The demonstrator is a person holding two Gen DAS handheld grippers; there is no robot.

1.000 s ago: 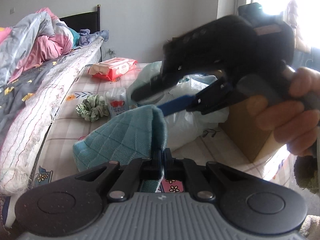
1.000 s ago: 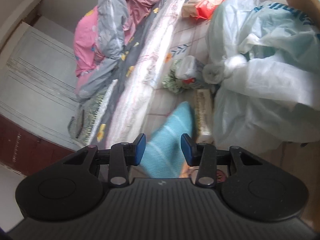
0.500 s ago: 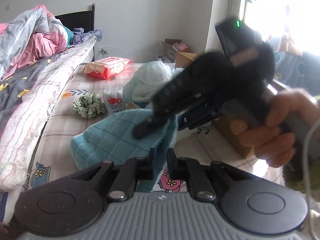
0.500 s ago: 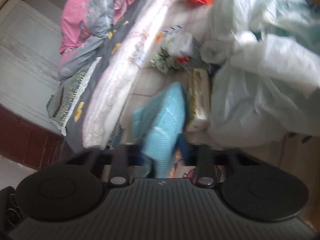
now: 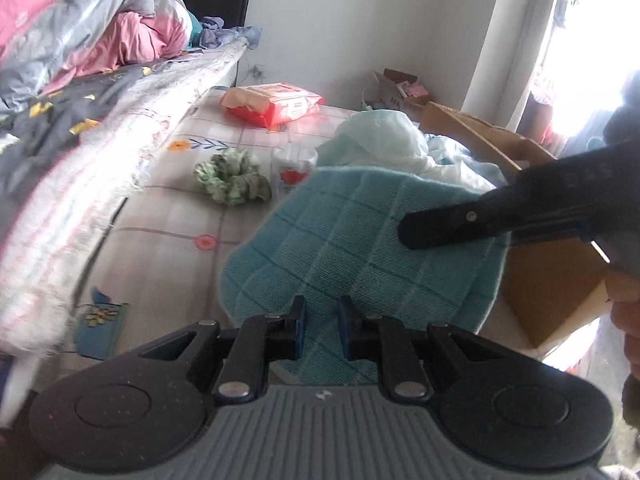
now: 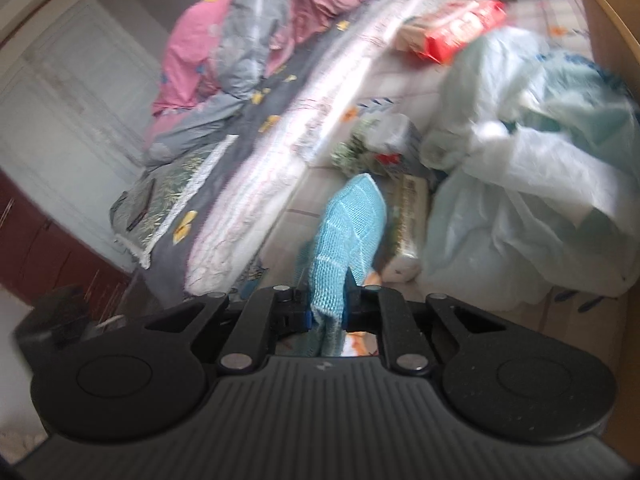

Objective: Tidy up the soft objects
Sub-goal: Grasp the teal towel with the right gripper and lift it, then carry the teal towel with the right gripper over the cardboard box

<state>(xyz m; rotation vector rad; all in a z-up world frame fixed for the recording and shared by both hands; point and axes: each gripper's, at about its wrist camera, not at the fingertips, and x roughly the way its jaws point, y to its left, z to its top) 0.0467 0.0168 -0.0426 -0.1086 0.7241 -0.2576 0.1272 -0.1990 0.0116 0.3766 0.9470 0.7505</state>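
Note:
A teal waffle-knit cloth (image 5: 360,248) hangs spread above the checked sheet (image 5: 168,216). My right gripper (image 6: 326,312) is shut on the cloth (image 6: 344,236) at one edge; in the left wrist view its black finger (image 5: 472,220) lies across the cloth's right side. My left gripper (image 5: 322,334) is open, its blue pads a little apart with the cloth's lower edge between them, not pinched. A green scrunchie (image 5: 230,182) lies on the sheet behind the cloth.
A tissue pack (image 5: 294,166) stands by the scrunchie. A red wipes pack (image 5: 276,104) lies farther back. Pale plastic bags (image 6: 540,184) are piled on the right beside a cardboard box (image 5: 552,280). A rumpled quilt (image 5: 80,56) covers the bed at left.
My right gripper has closed on the cloth's edge and pulled it to the right. My left gripper has opened and released its pinch, and the cloth now hangs spread out.

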